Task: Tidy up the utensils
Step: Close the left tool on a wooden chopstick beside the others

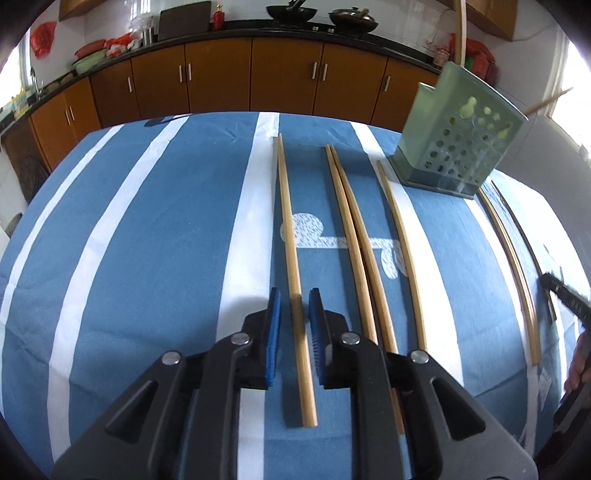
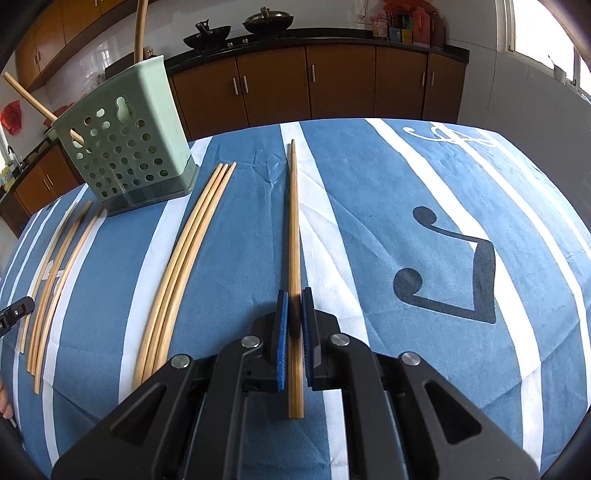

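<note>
My left gripper [image 1: 294, 295] is open and straddles one bamboo chopstick [image 1: 291, 236] that lies on the cloth, with a gap on each side of it. Right of it lie a touching pair of chopsticks [image 1: 354, 229], a single one [image 1: 402, 236] and more at the far right [image 1: 513, 258]. My right gripper [image 2: 294, 295] is shut on a darker pair of chopsticks [image 2: 293, 221] that points away along a white stripe. The green perforated holder [image 1: 458, 147] [image 2: 129, 147] stands at the back with chopsticks [image 2: 140, 29] sticking out of it.
A blue and white striped cloth [image 2: 424, 177] covers the table. Three chopsticks [image 2: 184, 258] lie beside the holder and several more [image 2: 55, 277] lie further left. Brown cabinets [image 1: 221, 81] and a counter with woks stand behind the table. A hand [image 1: 580, 362] shows at the right edge.
</note>
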Demonstrator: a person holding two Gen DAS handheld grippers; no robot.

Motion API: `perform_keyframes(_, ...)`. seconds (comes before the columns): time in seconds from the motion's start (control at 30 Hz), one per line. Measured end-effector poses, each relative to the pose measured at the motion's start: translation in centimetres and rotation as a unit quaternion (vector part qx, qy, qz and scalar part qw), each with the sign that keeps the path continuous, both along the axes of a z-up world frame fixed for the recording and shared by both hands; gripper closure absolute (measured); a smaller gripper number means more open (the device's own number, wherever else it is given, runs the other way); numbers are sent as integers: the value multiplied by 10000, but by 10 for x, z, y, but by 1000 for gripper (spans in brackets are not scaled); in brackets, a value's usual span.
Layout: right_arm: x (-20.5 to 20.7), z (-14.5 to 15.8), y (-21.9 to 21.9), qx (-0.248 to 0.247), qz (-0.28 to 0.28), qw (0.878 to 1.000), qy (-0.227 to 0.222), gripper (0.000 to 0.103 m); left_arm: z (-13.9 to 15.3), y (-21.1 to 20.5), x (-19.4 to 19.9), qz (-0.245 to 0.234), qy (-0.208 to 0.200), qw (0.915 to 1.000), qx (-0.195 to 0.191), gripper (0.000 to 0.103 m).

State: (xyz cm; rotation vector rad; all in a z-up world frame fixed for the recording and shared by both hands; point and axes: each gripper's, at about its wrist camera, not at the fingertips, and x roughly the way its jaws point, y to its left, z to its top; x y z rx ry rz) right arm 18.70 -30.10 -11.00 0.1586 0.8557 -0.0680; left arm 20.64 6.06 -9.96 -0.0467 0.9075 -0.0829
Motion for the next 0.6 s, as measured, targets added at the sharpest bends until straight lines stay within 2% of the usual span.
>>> perform_keyframes(0.1, -1, 0, 1, -4, -1, 10000, 0, 95, -1, -4, -4, -53, -103, 9999, 121, 82)
perform_keyframes(0.37, -2, 1, 2, -22, 2, 10000, 3, 95, -1, -2, -3, -12, -80, 10000, 52, 82)
perform_keyframes(0.6, -11, 0, 3, -22, 36, 10000, 12, 94, -1, -4, -11, -29, -74, 9996, 266, 83)
